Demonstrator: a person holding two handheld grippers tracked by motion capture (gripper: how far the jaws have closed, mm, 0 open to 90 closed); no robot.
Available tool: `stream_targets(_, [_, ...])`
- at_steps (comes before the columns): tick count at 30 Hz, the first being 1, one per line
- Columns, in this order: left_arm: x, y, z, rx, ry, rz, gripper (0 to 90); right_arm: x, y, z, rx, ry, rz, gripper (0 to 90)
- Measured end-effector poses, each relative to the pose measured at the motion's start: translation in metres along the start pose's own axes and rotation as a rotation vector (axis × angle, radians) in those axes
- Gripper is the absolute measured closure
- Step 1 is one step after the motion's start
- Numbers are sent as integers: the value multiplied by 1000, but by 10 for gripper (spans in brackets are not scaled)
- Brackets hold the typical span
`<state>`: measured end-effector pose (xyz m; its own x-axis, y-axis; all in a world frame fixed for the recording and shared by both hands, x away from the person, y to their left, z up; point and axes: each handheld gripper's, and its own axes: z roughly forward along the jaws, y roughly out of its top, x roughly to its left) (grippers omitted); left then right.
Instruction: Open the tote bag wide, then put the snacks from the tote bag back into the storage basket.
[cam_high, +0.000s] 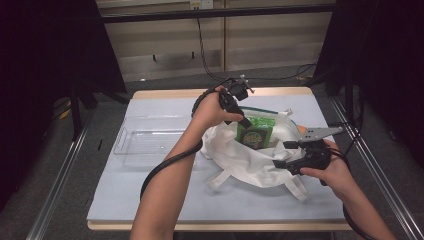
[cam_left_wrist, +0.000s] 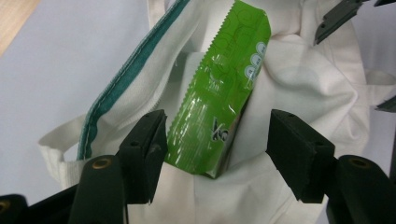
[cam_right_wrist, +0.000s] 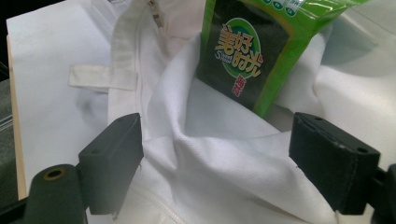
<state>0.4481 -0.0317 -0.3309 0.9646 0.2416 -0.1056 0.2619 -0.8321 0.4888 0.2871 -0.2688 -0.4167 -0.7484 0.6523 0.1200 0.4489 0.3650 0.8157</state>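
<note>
Reading "Sweet House" under Chinese characters, green packet sits in white bag, both claws open beside it

1. The green snack packet's lower part is hidden inside the white cloth bag.
2. The packet's top is cut off in the right gripper view.
3. Its small print is unreadable.

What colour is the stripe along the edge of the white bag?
Dark green stripe, clearest in the left gripper view.
</note>
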Motion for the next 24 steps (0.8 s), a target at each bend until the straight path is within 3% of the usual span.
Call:
stream_targets(5, [-2, 4, 6, 37, 3, 30, 372, 0, -3, -2, -1, -4, 10, 168])
stream_targets(12, [-6, 7, 7, 34, 15, 36, 373, -1, -4, -3, -5, 2, 10, 160])
stream_targets(13, [-6, 9, 6, 54, 17, 56, 374, -2, -4, -3, -8, -2, 9, 159])
stream_targets(24, [-10, 18, 16, 113, 21, 109, 396, -3, -5, -7, -15, -2, 18, 159])
